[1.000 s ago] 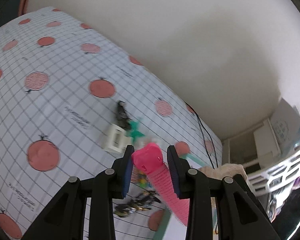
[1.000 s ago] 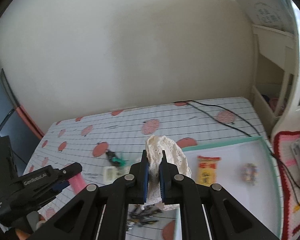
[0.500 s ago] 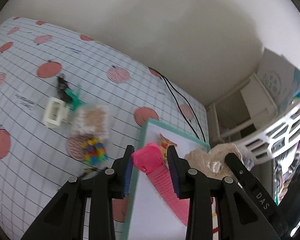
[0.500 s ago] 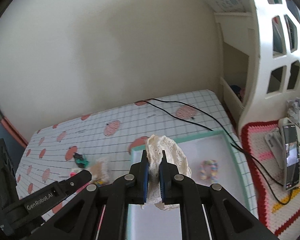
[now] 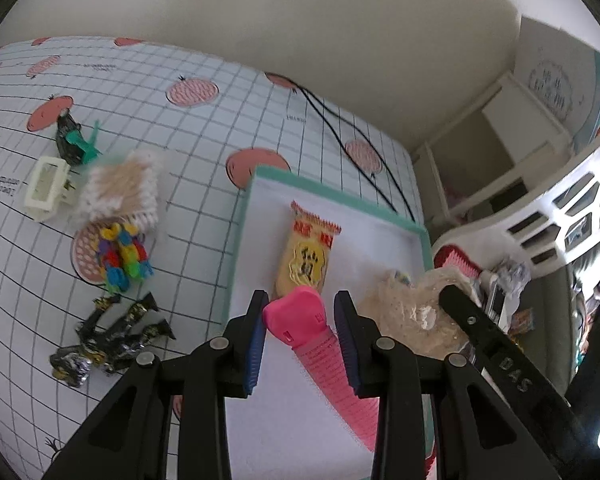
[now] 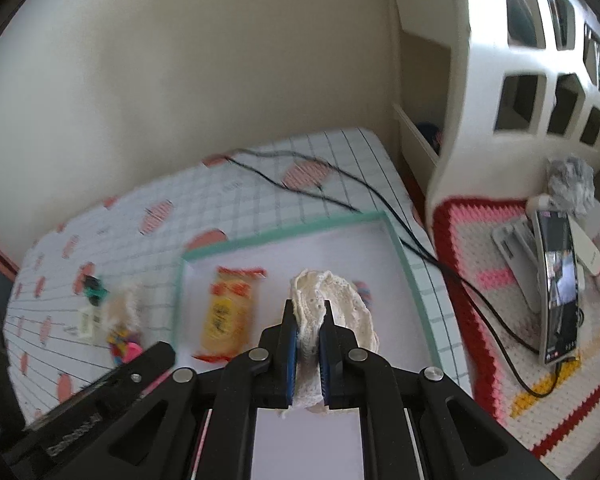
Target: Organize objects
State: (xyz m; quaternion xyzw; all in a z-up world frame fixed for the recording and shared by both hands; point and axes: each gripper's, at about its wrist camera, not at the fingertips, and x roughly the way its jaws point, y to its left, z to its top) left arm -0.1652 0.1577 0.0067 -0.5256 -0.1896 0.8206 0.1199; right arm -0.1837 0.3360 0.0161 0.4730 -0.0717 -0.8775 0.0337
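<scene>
My left gripper (image 5: 300, 322) is shut on a pink ridged hair clip (image 5: 296, 314) and hovers over the near part of the white tray with a teal rim (image 5: 240, 232). In front of its tips a yellow snack packet (image 5: 306, 256) lies in the tray. Over the tray's middle, my right gripper (image 6: 308, 320) is shut on a cream lace scrunchie (image 6: 340, 304). The snack packet (image 6: 228, 312) is to its left, and a small colourful band (image 6: 364, 292) is partly hidden behind the lace. The tray rim (image 6: 284, 236) runs behind both.
On the gridded tablecloth left of the tray lie a white claw clip (image 5: 46, 190), a green and black clip (image 5: 74, 142), a beige lace piece (image 5: 122, 188), a colourful bead band (image 5: 122, 254) and dark wrapped sweets (image 5: 108, 340). Black cables (image 6: 300, 184), a white shelf (image 6: 480, 100), a phone (image 6: 560, 280).
Both grippers have swung right, from above the loose items on the tablecloth to above the tray, each carrying its item. Neither grip has changed.
</scene>
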